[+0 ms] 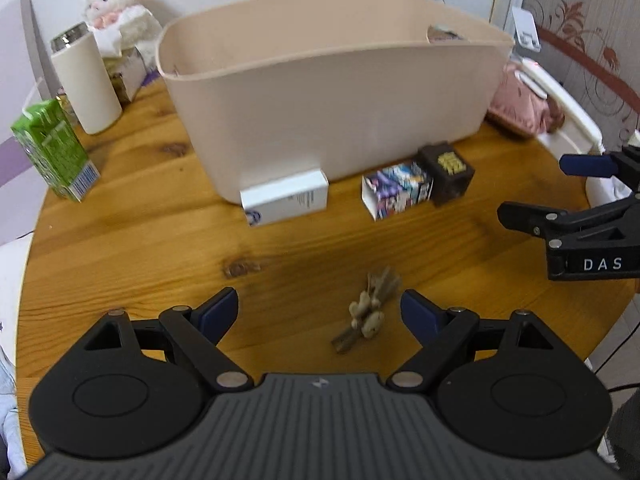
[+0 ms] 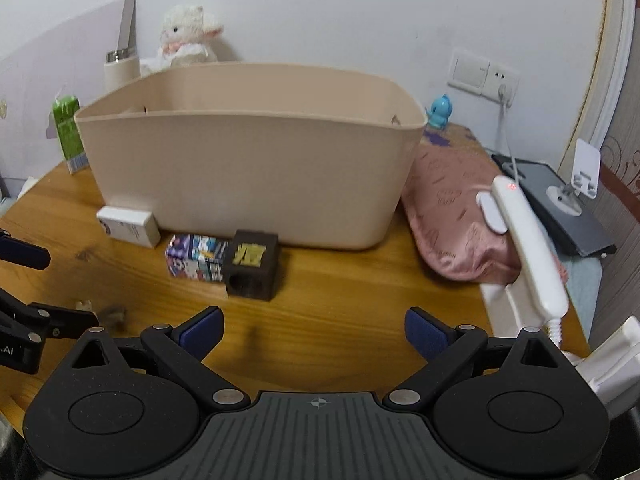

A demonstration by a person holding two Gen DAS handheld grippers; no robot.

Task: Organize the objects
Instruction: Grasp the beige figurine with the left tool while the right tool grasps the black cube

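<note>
Both left gripper (image 1: 318, 310) & right gripper (image 2: 314, 330) spread, empty; twig bundle (image 1: 366, 314) (lower center, flimsy) could slip or crumble.

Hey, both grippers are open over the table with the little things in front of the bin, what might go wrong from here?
The small dried bundle lies flat and slightly off-centre between the left hand-held gripper's fingers, so a close may crush or miss it.

The dark cube touches the colourful box, so the right hand-held gripper may shove both.

The beige bin has tall walls that a carried item could clip.
</note>
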